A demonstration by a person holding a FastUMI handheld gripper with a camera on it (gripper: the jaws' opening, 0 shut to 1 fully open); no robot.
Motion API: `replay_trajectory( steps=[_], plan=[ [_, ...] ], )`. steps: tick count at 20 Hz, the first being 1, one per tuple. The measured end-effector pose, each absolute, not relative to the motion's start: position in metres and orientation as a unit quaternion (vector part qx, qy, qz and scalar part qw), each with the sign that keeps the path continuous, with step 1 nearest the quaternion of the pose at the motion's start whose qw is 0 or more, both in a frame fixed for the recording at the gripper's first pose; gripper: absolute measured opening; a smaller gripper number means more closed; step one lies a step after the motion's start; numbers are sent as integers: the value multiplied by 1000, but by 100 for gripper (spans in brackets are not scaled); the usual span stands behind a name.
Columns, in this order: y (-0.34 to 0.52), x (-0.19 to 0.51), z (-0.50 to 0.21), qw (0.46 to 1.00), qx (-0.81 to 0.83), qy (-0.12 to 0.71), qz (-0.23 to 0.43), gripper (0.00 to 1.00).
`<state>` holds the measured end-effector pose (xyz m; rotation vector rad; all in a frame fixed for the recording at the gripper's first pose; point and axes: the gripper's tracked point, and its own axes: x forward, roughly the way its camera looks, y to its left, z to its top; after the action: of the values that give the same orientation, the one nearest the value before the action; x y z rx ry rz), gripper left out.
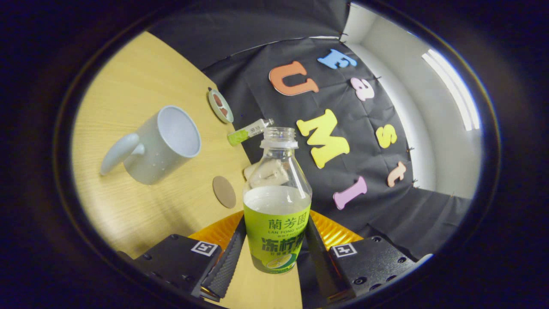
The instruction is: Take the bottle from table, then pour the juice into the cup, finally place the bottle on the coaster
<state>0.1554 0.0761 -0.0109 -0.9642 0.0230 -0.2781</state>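
My gripper is shut on an uncapped clear bottle with a green label, both fingers pressing its lower body. The bottle holds pale juice up to about the label's top. The whole view is tilted, so the wooden table leans to one side. A pale grey mug with its handle toward me stands on the table, beyond the fingers and to the left of the bottle, its mouth facing the bottle. A round brown coaster lies on the table between the mug and the bottle.
A small round dish sits near the table's far edge. A second small bottle with a green label lies by that edge, just beyond the held bottle's neck. The black cloth wall stands behind the table.
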Motion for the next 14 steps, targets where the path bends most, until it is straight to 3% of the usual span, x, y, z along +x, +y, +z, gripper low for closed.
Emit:
replay_trajectory(
  steps=[6,14],
  plan=[
    [56,143,-37,960,-267,45,-63,82],
    [-35,131,-17,994,-89,55,-35,81]
  ],
)
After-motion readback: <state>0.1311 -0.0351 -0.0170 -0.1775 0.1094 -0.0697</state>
